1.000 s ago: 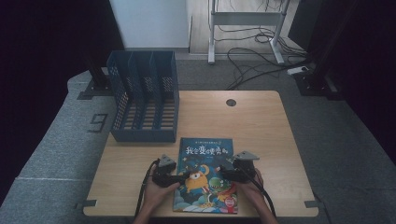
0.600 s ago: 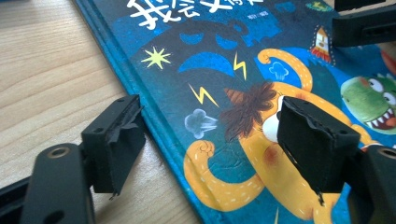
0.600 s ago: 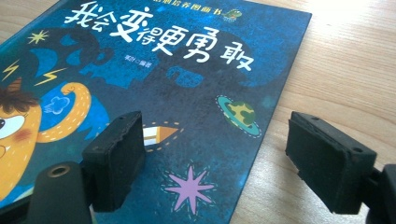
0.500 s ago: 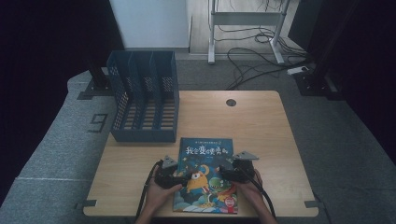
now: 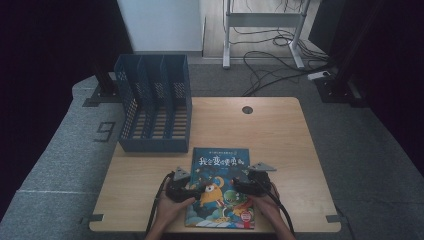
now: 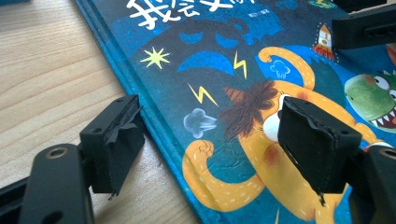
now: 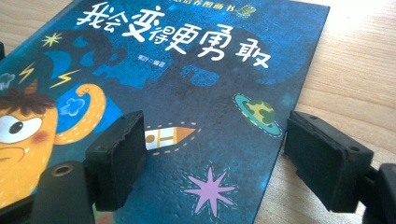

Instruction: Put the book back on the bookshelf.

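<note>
A blue picture book (image 5: 220,161) with a yellow cartoon monster lies flat at the table's near edge. My left gripper (image 5: 191,189) is open and low at the book's left edge. In the left gripper view this left gripper (image 6: 215,144) straddles the edge of the book (image 6: 224,70), one jaw over bare wood and the other over the cover. My right gripper (image 5: 240,183) is open at the book's right edge. In the right gripper view this right gripper (image 7: 222,158) has one jaw over the cover of the book (image 7: 187,70) and the other over the table.
A blue slotted file rack (image 5: 155,102) stands at the table's far left, just beyond the book's top left corner. A round cable hole (image 5: 247,109) sits near the far edge. Bare wooden tabletop (image 5: 285,145) spreads to the right of the book.
Both grippers have edged slightly inward over the book's side edges. The book has stayed in place.
</note>
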`<state>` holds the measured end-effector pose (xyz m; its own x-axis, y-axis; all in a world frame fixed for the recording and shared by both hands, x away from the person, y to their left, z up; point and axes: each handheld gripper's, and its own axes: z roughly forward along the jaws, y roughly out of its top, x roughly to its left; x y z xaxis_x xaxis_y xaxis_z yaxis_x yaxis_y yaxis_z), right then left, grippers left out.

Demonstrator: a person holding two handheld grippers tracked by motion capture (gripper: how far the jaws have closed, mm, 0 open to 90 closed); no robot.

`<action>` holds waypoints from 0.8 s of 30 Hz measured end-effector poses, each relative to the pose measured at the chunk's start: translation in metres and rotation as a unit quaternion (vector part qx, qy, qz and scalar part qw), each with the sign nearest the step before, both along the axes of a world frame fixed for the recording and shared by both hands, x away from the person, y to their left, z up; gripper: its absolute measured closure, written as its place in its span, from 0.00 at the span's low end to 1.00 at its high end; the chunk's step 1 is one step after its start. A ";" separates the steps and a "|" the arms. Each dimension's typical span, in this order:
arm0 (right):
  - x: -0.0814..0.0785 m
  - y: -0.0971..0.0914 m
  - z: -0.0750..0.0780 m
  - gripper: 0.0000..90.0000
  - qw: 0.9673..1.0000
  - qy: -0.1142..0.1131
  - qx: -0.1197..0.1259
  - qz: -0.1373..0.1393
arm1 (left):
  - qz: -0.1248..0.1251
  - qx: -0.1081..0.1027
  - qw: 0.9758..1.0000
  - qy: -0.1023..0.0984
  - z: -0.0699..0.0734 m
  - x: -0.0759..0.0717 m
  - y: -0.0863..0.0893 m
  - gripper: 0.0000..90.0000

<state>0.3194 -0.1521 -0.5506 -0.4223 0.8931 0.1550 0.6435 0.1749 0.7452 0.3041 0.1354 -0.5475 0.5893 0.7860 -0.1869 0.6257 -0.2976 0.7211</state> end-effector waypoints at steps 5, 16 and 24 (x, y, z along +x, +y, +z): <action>0.001 -0.004 0.002 0.22 0.999 0.013 0.033 -0.007 | 0.002 0.002 1.000 0.000 0.000 0.000 0.000 0.25; 0.003 -0.012 0.006 0.23 0.996 0.032 0.083 -0.013 | 0.003 -0.001 1.000 0.000 0.000 0.000 0.000 0.25; 0.002 -0.018 0.012 0.23 0.992 0.030 0.120 -0.017 | 0.004 -0.001 1.000 0.000 0.000 0.000 0.000 0.25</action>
